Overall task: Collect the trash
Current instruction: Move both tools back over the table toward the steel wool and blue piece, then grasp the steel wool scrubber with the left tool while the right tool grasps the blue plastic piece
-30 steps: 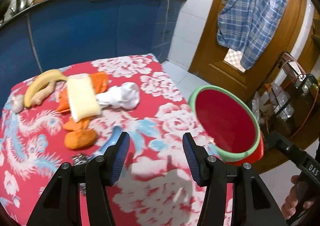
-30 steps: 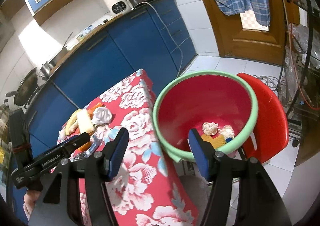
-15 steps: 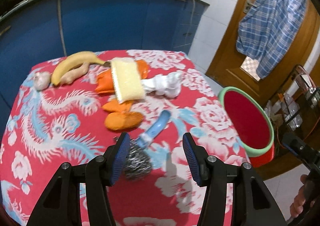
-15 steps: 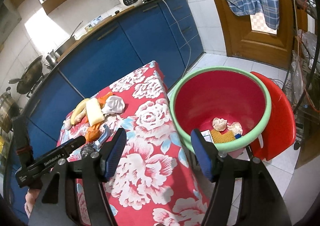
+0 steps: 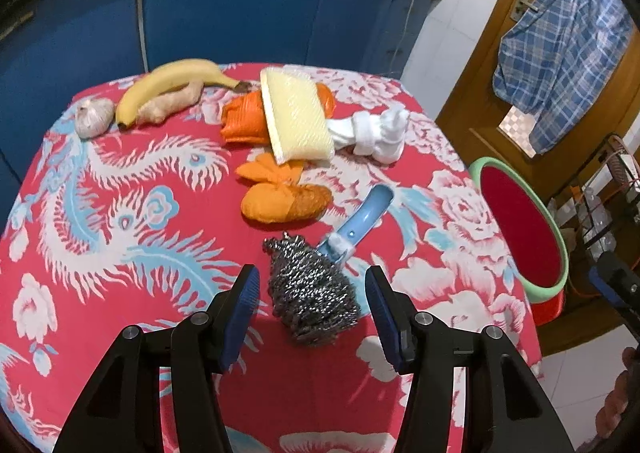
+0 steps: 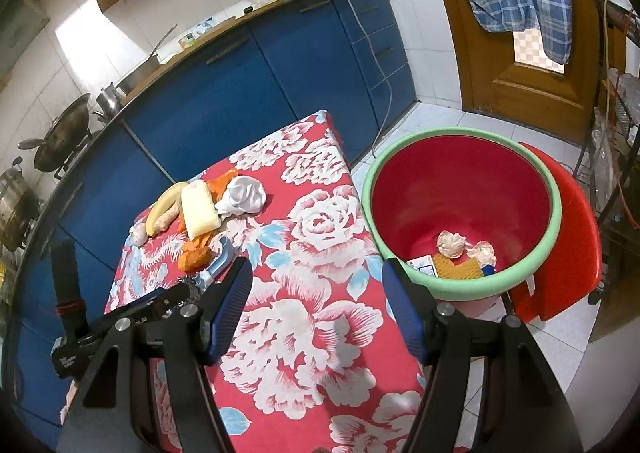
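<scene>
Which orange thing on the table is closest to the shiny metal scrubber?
The knotted orange bundle, just beyond the steel scrubber. The other orange cloth lies farther back, under the yellow sponge.

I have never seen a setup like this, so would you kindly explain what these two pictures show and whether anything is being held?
There is no robot: a person holds a two-finger gripper in each hand, each with a camera looking along its fingers. The left camera shows the left gripper open around a steel scourer on the flowered tablecloth, not gripping it. Also there: a banana, garlic, a sponge, orange cloths and a white rag. The right camera shows the right gripper, open and empty, its jaws just widened, near a red tub holding trash.
</scene>
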Tool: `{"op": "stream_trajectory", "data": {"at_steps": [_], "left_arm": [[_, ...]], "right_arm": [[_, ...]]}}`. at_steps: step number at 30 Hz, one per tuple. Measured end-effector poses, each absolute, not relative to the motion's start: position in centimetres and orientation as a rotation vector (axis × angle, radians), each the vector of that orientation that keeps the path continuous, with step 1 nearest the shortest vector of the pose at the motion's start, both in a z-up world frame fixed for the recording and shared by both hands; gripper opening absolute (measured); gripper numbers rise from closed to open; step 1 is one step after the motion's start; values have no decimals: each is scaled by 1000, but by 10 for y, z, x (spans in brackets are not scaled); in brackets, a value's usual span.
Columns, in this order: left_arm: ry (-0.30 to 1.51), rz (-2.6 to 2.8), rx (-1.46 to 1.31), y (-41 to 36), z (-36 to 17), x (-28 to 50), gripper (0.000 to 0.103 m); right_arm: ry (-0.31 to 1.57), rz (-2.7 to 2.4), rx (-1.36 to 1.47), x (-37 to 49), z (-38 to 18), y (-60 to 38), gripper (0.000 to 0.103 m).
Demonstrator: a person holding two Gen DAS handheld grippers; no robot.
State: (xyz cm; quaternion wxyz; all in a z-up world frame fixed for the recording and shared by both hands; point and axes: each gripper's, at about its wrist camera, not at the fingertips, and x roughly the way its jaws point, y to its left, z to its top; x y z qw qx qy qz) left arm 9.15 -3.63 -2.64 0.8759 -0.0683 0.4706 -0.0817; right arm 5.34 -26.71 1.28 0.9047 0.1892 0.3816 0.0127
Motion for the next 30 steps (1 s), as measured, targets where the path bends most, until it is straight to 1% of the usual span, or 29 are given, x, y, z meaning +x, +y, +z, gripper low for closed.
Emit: {"op": "stream_trajectory", "data": {"at_steps": [6, 8, 9, 11, 12, 24, 26, 27, 28, 30], "left_arm": [[995, -186, -161, -34, -37, 95, 56], [988, -200, -174, -33, -37, 95, 43], [988, -207, -185, -32, -37, 94, 43], [980, -215, -193, -32, -36, 94, 39], [976, -217, -192, -31, -36, 94, 38], [887, -158, -237, 5, -8, 88, 38], [877, -138, -241, 12, -7, 88, 38], [872, -126, -244, 16, -6, 89, 38], [869, -117, -249, 20, -6, 89, 38], [863, -105, -259, 27, -6, 89, 38]], "right_arm": [[807, 28, 387, 58, 8, -263, 69], [815, 30, 383, 61, 7, -260, 69], [819, 31, 380, 63, 6, -259, 69], [826, 36, 373, 67, 6, -255, 69], [828, 39, 371, 68, 6, -254, 69], [861, 139, 293, 100, -3, -205, 69], [869, 153, 288, 106, -6, -197, 67], [876, 160, 285, 110, -8, -193, 62], [882, 166, 280, 114, -10, -189, 59], [893, 186, 262, 121, -14, -177, 58]]}}
